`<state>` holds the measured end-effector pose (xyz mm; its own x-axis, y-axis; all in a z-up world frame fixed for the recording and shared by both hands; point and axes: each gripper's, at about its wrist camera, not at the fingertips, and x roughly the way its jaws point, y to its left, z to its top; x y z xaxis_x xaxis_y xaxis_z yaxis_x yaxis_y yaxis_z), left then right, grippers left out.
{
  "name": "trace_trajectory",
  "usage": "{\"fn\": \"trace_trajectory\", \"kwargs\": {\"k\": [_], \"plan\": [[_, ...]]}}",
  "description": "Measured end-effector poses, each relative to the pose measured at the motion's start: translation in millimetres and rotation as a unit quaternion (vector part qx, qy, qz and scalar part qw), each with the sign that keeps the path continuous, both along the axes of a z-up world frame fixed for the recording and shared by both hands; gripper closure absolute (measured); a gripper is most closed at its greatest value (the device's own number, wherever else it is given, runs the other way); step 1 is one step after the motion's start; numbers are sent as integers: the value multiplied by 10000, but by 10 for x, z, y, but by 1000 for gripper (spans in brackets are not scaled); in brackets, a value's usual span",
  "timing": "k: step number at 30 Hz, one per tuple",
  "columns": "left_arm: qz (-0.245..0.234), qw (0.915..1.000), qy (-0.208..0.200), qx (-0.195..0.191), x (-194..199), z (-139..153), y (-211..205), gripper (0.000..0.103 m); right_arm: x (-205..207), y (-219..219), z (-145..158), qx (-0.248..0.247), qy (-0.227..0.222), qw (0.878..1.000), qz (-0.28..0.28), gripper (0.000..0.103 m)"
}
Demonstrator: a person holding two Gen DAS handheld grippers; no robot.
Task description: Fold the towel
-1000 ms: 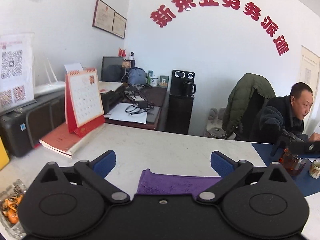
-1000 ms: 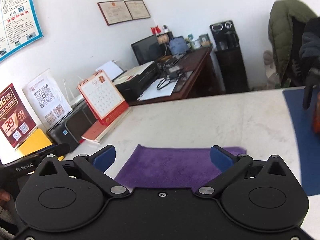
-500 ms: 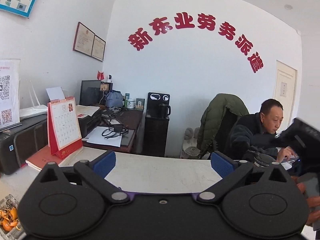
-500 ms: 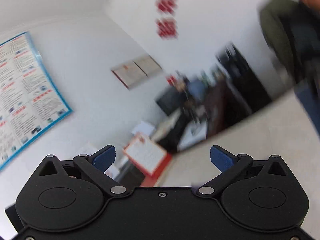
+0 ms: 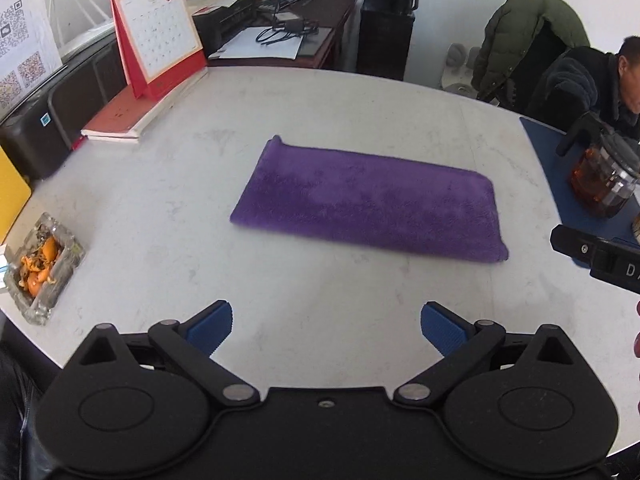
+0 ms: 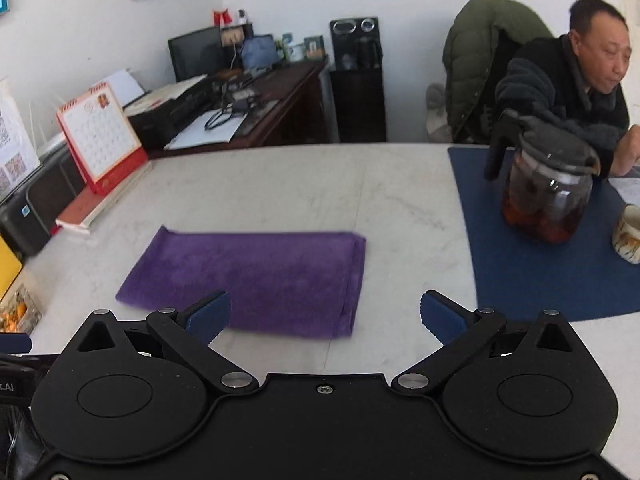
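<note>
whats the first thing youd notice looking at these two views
The purple towel stands out most: it lies flat as a long folded rectangle in the middle of the pale table, untouched. Both the left gripper and the right gripper hang open near the table's front edge, holding nothing. Next comes the glass teapot of reddish tea on the blue mat at the right, with a red desk calendar far left.

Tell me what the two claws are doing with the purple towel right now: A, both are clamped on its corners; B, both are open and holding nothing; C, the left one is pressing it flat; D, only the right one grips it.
B: the left claw and the right claw both have their blue fingers spread wide with nothing between them, while the purple towel lies folded flat on the table.
</note>
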<state>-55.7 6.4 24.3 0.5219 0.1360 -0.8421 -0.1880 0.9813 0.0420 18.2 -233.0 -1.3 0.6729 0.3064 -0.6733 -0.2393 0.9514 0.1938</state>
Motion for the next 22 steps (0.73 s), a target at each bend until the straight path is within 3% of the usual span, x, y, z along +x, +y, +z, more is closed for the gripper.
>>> {"fn": "trace_trajectory", "kwargs": {"k": [6, 12, 22], "plan": [[-101, 9999, 16, -96, 91, -23, 137, 2, -69, 254, 0, -49, 62, 9994, 335, 0], [-216, 9993, 84, -307, 260, -137, 407, 2, -66, 612, 136, -219, -11, 9991, 352, 0], [-358, 9985, 83, -407, 436, -327, 757, 3, -8, 1055, 41, -492, 32, 9986, 180, 0]]}}
